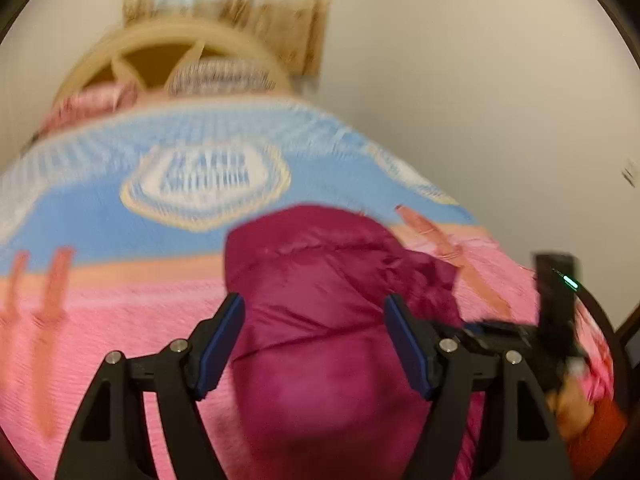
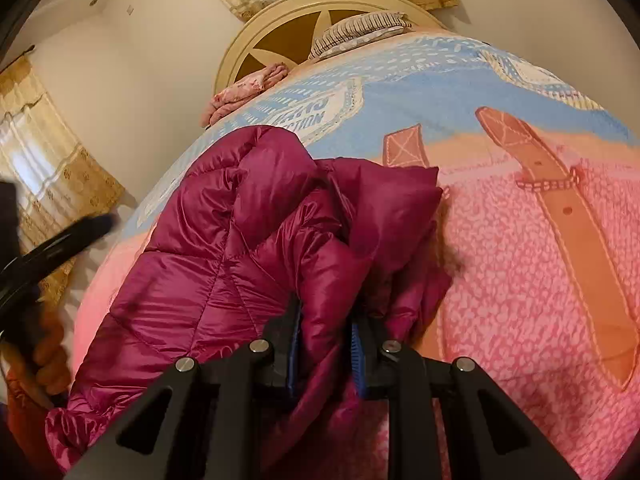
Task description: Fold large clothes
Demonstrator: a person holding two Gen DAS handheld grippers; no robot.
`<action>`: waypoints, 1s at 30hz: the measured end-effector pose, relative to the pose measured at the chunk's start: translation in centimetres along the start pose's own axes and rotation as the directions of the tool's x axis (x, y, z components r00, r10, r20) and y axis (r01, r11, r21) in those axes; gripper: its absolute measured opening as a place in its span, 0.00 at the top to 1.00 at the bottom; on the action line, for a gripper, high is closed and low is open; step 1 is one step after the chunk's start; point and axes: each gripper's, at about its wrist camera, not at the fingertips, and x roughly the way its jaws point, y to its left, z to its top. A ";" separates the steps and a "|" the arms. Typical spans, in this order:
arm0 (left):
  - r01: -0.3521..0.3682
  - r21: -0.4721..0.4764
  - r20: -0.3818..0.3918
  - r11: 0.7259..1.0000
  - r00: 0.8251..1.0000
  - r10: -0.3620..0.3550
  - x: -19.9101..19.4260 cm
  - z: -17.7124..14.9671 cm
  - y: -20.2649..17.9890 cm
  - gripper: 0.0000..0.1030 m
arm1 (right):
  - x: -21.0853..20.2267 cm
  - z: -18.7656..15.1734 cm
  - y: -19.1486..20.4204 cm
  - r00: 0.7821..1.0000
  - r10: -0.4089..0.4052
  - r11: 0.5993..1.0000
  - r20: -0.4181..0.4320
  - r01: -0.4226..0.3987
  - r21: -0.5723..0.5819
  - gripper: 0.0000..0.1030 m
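My right gripper (image 2: pixel 323 344) is clamped on a fold of the magenta puffer jacket (image 2: pixel 240 240), which lies bunched on the pink and blue bedspread (image 2: pixel 520 280). My left gripper (image 1: pixel 314 344) hangs with jaws apart above the jacket, gripping nothing; the headboard (image 2: pixel 256 40) sits at twelve o'clock.

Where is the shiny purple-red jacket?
The jacket lies bunched on the pink and blue bedspread, centre-left in the right wrist view, pinched in the right gripper.

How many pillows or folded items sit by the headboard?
2: a striped grey-white pillow against the cream round headboard, and a pink floral folded cloth left of it; more may be hidden.
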 end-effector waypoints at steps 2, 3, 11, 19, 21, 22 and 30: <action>-0.017 -0.053 -0.071 0.998 0.997 0.014 3.2 -0.2 0.5 0.29 | 0.0 -0.3 -0.1 1.000 0.002 1.000 0.004 -0.002 0.010 0.79; -0.033 -0.060 -0.091 0.998 0.995 0.027 4.3 -0.4 0.7 0.29 | 0.0 -0.4 -0.2 1.000 0.002 1.000 0.003 -0.002 0.012 0.80; -0.137 -0.001 -0.109 0.991 0.985 0.136 5.6 -2.4 -0.5 0.19 | 1.0 -0.5 -1.6 0.998 0.051 0.996 -0.033 -0.049 0.072 0.81; -0.247 0.070 -0.125 0.966 0.959 0.254 7.5 -3.0 -1.3 0.08 | 1.0 -0.1 -0.8 0.999 0.002 0.999 -0.051 0.001 0.053 0.81; -0.257 0.087 -0.118 0.963 0.957 0.266 7.3 -3.2 -1.6 0.08 | 0.0 0.0 -0.1 0.998 -0.032 0.999 -0.045 0.033 0.027 0.79; -0.260 0.089 -0.116 0.962 0.956 0.269 7.4 -3.2 -1.6 0.08 | -1.3 0.0 0.4 0.998 -0.058 0.998 -0.036 0.059 0.023 0.79; -0.299 0.116 -0.110 0.947 0.944 0.311 7.5 -3.3 -2.2 0.08 | -9.7 -2.7 7.3 0.989 0.120 0.987 0.085 -0.109 -0.117 0.79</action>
